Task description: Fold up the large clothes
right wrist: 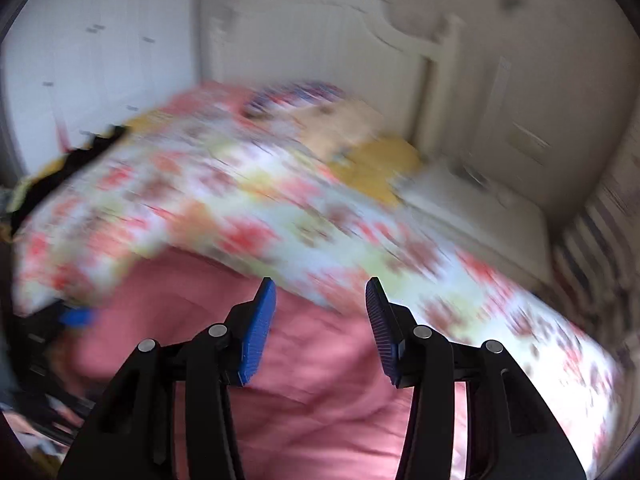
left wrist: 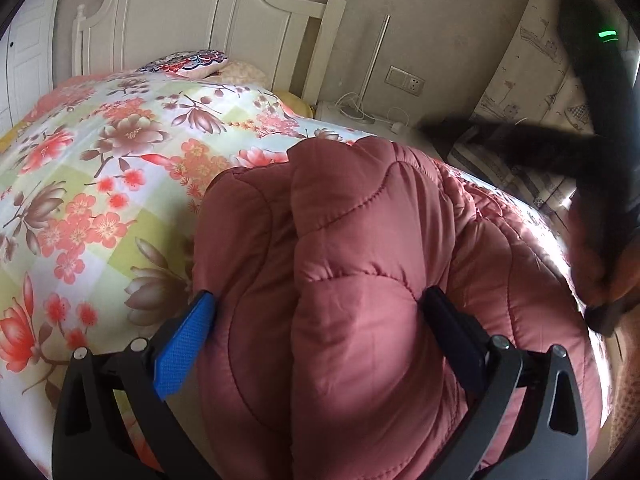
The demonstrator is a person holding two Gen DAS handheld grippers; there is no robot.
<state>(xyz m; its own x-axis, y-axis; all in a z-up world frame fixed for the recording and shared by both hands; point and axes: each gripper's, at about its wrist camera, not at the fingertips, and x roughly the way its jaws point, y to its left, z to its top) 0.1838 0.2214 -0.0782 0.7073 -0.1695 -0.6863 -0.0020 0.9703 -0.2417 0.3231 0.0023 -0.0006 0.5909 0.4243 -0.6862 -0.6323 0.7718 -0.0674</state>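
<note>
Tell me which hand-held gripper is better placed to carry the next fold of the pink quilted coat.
Left, probably: the left hand-held gripper already clamps a thick bundle of the pink quilted coat, while the right hand-held gripper hangs open above it, holding nothing.

Pink quilted coat (left wrist: 360, 280) (floral bedspread (left wrist: 120, 152))

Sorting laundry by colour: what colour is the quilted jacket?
Dusty pink quilted jacket, clearest in the left wrist view.

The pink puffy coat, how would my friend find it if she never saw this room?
Look at the bed with the white headboard and flowery quilt. On the near part of the quilt lies the coat, bunched between the left hand-held gripper's fingers. It is plain dusty pink with stitched puffy panels, no flowers.
</note>
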